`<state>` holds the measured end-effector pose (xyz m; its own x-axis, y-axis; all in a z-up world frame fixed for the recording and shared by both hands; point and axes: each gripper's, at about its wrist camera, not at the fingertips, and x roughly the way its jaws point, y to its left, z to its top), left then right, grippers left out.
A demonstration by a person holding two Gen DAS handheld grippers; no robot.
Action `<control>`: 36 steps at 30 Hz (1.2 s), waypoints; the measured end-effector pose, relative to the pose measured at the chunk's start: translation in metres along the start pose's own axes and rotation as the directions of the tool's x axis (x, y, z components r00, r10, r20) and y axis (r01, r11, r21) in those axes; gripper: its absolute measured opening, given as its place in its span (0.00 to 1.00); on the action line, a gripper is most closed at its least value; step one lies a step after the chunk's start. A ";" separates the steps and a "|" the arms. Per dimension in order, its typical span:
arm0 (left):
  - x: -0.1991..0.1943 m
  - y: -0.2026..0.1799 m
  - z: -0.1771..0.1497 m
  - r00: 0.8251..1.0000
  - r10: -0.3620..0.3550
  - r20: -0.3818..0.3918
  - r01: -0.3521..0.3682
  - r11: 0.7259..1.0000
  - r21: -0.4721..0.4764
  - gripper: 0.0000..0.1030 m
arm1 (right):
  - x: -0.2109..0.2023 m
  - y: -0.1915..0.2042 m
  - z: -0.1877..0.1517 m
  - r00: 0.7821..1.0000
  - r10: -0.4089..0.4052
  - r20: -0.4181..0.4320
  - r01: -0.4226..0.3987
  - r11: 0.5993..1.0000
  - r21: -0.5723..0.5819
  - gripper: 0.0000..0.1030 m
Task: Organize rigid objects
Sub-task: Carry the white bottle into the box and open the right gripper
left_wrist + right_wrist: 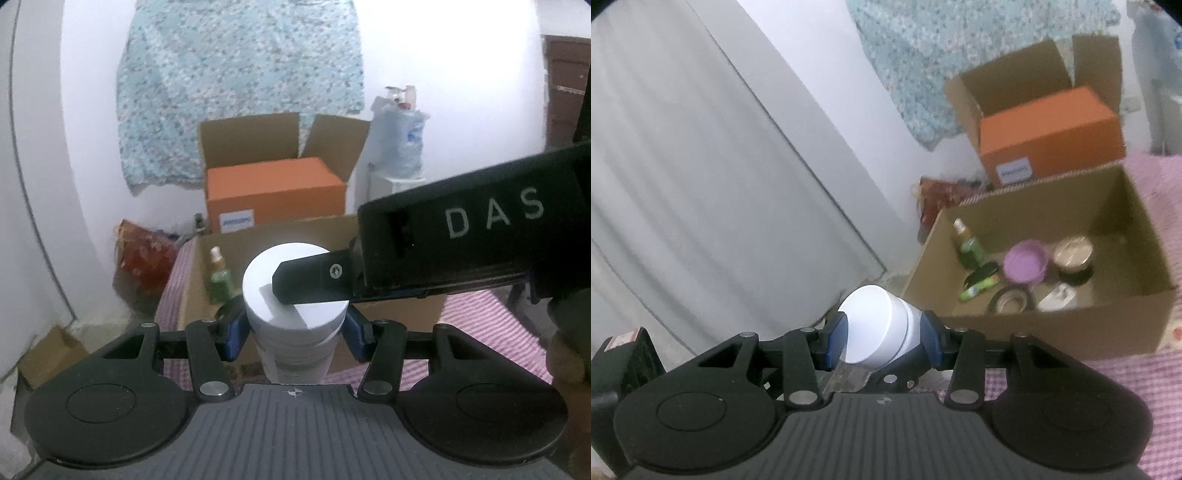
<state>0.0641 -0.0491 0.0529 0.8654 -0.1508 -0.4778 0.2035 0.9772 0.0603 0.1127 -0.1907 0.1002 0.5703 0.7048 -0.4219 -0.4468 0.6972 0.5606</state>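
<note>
A white jar with a white lid (295,350) is held in the air between both grippers. My left gripper (295,328) is shut on its body, one blue pad on each side. From the right, a black finger (314,282) of my right gripper lies across the lid. In the right wrist view, my right gripper (882,332) is shut on the jar's lid (871,321), and the jar is tilted. An open cardboard box (1052,332) stands ahead on the right and holds a green spray bottle (967,247), a purple-lidded jar (1023,262), a gold-lidded jar (1073,253) and other small items.
The box stands on a pink checked cloth (1071,387). Behind it an orange box (1049,129) sits inside an open carton against the wall. A grey curtain (683,184) hangs on the left. A red bag (144,254) lies on the floor beside the box.
</note>
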 end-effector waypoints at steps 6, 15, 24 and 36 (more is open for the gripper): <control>0.016 -0.027 0.021 0.998 -0.052 0.029 0.051 0.998 0.044 0.51 | -0.029 -0.017 0.014 0.997 -0.040 0.063 0.041 0.999 -0.010 0.46; 0.051 -0.058 0.045 0.990 -0.140 0.036 0.136 0.986 0.095 0.51 | -0.049 -0.056 0.038 0.985 -0.123 0.124 0.124 0.992 0.005 0.46; 0.089 -0.071 0.054 0.983 -0.183 -0.009 0.183 0.976 0.118 0.51 | -0.034 -0.092 0.062 0.976 -0.183 0.117 0.182 0.983 0.018 0.46; 0.148 -0.067 0.051 0.965 -0.224 -0.135 0.238 0.967 0.094 0.51 | 0.008 -0.139 0.078 0.973 -0.228 0.026 0.226 0.972 0.057 0.46</control>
<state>0.2017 -0.1440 0.0230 0.7276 -0.3446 -0.5931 0.4456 0.8948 0.0268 0.2327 -0.2921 0.0748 0.6745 0.5240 -0.5201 -0.2662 0.8297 0.4907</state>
